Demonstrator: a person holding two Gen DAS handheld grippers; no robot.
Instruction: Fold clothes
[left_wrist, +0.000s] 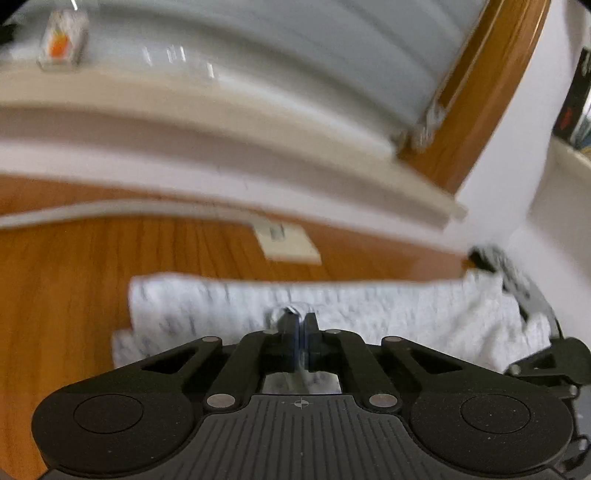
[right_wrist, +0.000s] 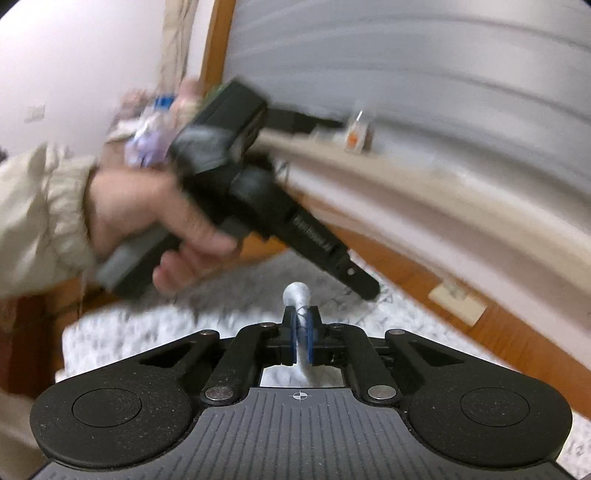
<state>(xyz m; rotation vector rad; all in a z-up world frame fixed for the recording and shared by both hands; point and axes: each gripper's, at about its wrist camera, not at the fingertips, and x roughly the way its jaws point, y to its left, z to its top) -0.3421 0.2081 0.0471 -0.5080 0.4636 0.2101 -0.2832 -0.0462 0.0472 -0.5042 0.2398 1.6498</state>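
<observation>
Cloth (left_wrist: 332, 314), white with faint grey marks, is stretched between the two grippers above a wooden floor (left_wrist: 66, 295). In the left wrist view the left gripper (left_wrist: 298, 325) is clenched on a small bunch of the cloth's edge, the fabric pinched between the blue pads and seen again through the gap behind the fingers. From there the cloth spreads left and right as a broad band, its lower left part doubled into a second layer. At the right edge of that view the right gripper (left_wrist: 517, 291) is seen at the far corner of the cloth.

In the right wrist view the right gripper (right_wrist: 301, 325) is likewise clenched on the cloth, a twisted nub of fabric standing up just past its fingertips. The rest of the cloth is spread below and beyond it over the floor. The left gripper is seen ahead, held by a hand (right_wrist: 147, 210) in a beige sleeve (right_wrist: 40, 206), with its tip pointed down at the cloth's far edge. Both views are blurred. A pale ledge (right_wrist: 443, 188) with a small orange-marked object (right_wrist: 356, 136) on it runs behind.
</observation>
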